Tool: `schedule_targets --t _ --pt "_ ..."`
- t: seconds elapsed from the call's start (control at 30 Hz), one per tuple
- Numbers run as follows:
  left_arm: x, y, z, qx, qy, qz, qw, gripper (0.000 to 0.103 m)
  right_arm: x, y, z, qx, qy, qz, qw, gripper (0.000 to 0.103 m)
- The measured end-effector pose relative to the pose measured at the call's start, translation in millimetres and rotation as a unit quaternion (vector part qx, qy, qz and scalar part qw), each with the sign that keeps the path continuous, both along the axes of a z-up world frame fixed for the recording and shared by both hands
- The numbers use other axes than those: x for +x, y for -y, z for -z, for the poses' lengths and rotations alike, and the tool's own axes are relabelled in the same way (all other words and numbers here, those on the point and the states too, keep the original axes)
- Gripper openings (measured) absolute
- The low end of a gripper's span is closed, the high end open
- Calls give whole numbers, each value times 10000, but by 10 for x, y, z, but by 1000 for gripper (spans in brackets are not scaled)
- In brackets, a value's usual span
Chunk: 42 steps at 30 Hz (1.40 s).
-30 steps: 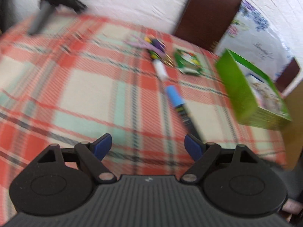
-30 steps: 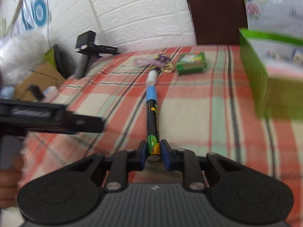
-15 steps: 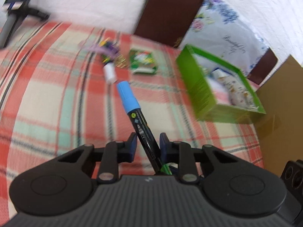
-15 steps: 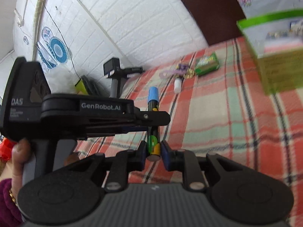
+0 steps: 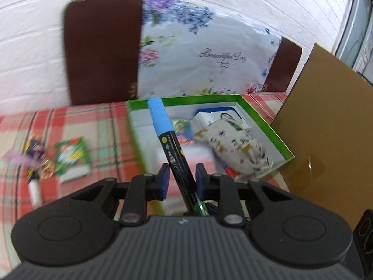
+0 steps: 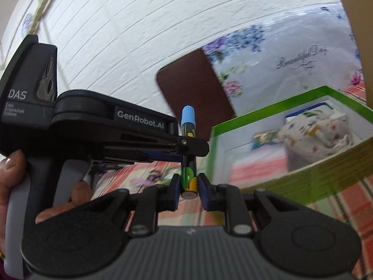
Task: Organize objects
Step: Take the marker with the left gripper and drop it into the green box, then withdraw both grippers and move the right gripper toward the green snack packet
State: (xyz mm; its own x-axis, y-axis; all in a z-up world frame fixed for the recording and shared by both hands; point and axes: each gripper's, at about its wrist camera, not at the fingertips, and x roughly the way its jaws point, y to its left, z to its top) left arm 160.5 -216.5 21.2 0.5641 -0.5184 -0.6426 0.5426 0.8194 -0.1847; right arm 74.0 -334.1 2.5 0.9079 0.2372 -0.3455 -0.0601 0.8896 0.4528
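Left wrist view, item one: my left gripper (image 5: 180, 178), fingers narrow, set either side of a black marker (image 5: 178, 161) with a light blue cap; a sliver of gap shows on the left side, so I cannot tell whether they pinch it. The marker rises off the counter (image 5: 70, 126), its cap reaching over the near-left rim of the green box (image 5: 263, 121).

Right wrist view, item two: my right gripper (image 6: 189, 184), fingers closed on the marker's (image 6: 187, 126) lower end, the barrel standing nearly upright. My left gripper (image 6: 186, 143) crosses from the left and meets the barrel higher up.

Item three: green box, white inside, on the red plaid counter to the right. Inside: a patterned cloth pouch (image 5: 235, 149) lying over a white and blue carton (image 5: 223, 116), and a small colourful packet (image 5: 181, 126) behind the marker.

Item four, far left on the counter: a green sachet (image 5: 72, 156), a purple tangle with gold rings (image 5: 35, 161), and a white tube (image 5: 35, 191).

Item five: brown cardboard (image 5: 326, 128) standing just right of the box.
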Motion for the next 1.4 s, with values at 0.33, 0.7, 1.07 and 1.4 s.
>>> schedule_targets --t 0.33,0.7,1.07,1.4 --pt "440 392 191 758 331 -313 9961 31 596 201 360 -517 -161 687 9962 23" --pt "-35 24 104 764 447 -715 9935 43 25 194 277 -195 -49 980 9950 28" --pt "-429 -383 75 985 487 -1057 9883 54 -368 -121 14 -352 30 866 9956 33" --pt "-535 -894 93 1061 546 -1704 9781 73 -463 -659 -89 -840 18 383 9957 40"
